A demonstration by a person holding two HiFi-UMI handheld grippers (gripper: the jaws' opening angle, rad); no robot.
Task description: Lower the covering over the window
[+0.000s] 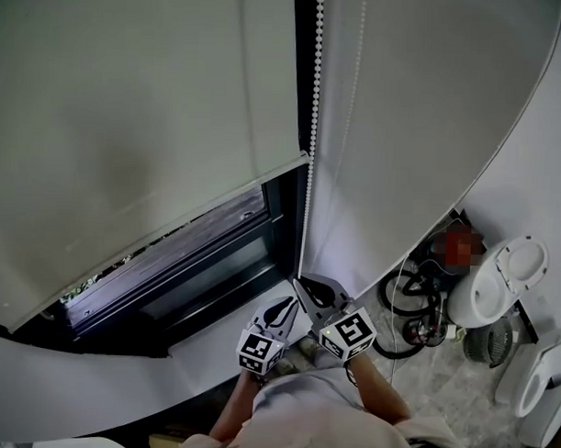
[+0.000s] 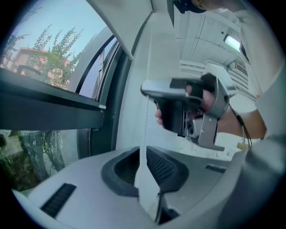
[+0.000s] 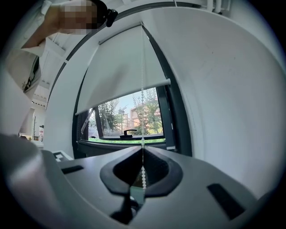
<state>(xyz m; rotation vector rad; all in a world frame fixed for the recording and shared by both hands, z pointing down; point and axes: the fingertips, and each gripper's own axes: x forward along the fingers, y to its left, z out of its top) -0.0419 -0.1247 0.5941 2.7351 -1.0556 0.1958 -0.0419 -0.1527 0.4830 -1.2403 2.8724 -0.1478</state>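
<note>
A pale roller blind (image 1: 128,103) covers most of the window, its bottom bar (image 1: 189,215) hanging above a strip of bare glass (image 1: 188,252). A white bead chain (image 1: 312,128) drops beside the dark frame. My right gripper (image 1: 301,282) is shut on the chain; in the right gripper view the beads (image 3: 143,172) are pinched between the closed jaws of that gripper (image 3: 143,154), under the blind (image 3: 120,71). Just below, my left gripper (image 1: 287,308) is slightly open, and the chain (image 2: 145,125) runs loose into the gap of the left gripper (image 2: 142,163). The right gripper (image 2: 187,107) hangs above it.
A second blind (image 1: 404,113) hangs fully down to the right of the chain. Black cables (image 1: 411,306) and white appliances (image 1: 499,281) stand on the floor at the right. A white sill (image 1: 212,345) runs under the window. Trees (image 2: 53,58) show outside.
</note>
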